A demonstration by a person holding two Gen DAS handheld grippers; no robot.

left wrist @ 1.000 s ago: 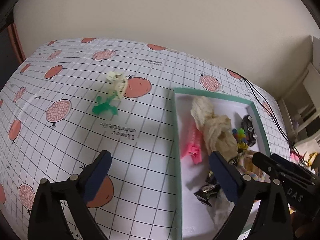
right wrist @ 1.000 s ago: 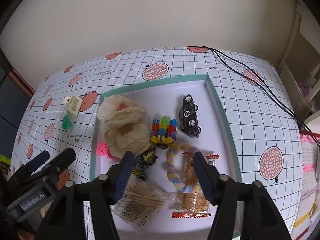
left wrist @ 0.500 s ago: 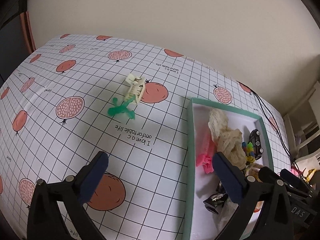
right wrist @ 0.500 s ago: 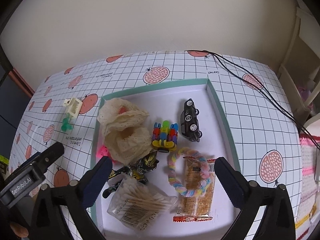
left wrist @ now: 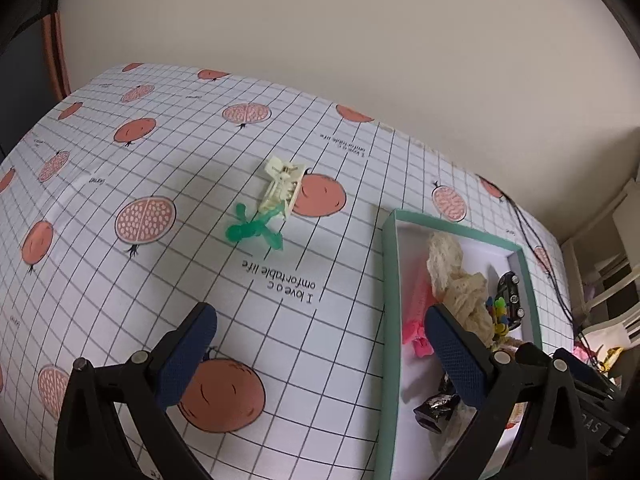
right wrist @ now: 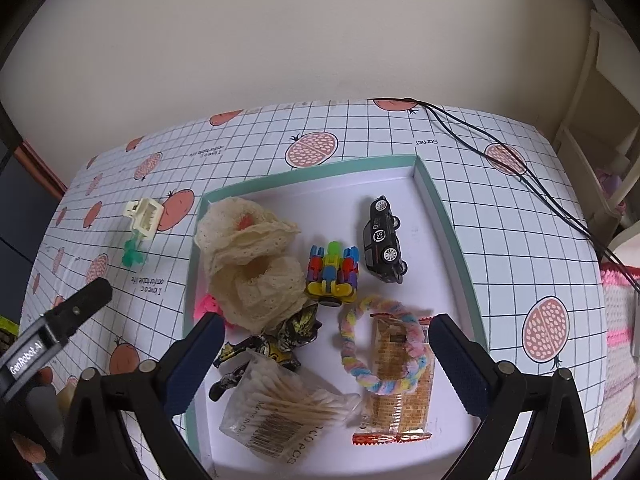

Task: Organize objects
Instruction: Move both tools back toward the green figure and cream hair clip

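Note:
A cream hair clip [left wrist: 282,192] and a green plastic piece [left wrist: 254,232] lie touching on the pomegranate-print tablecloth, ahead of my open, empty left gripper [left wrist: 318,320]. They also show in the right wrist view as the cream clip [right wrist: 144,216] and green piece [right wrist: 132,256], left of the teal-rimmed tray [right wrist: 444,232]. My right gripper [right wrist: 326,330] hangs open and empty above the tray. Inside lie a cream lace cloth [right wrist: 252,264], a block toy [right wrist: 332,272], a black car [right wrist: 382,240], a pastel ring [right wrist: 384,352], a cracker packet [right wrist: 400,396], a cotton swab bag [right wrist: 280,412] and a pink clip [right wrist: 208,308].
Black cables [right wrist: 520,168] run across the table's back right corner. A white shelf unit [right wrist: 592,160] and a pink knitted cloth [right wrist: 620,320] stand beyond the right edge. A wall closes off the far side. The tray rim [left wrist: 388,280] sits right of the left gripper.
My right gripper has opened wide above the tray and pulled back a little. My left gripper has shifted left, so the cream clip and green piece now sit nearer its centre.

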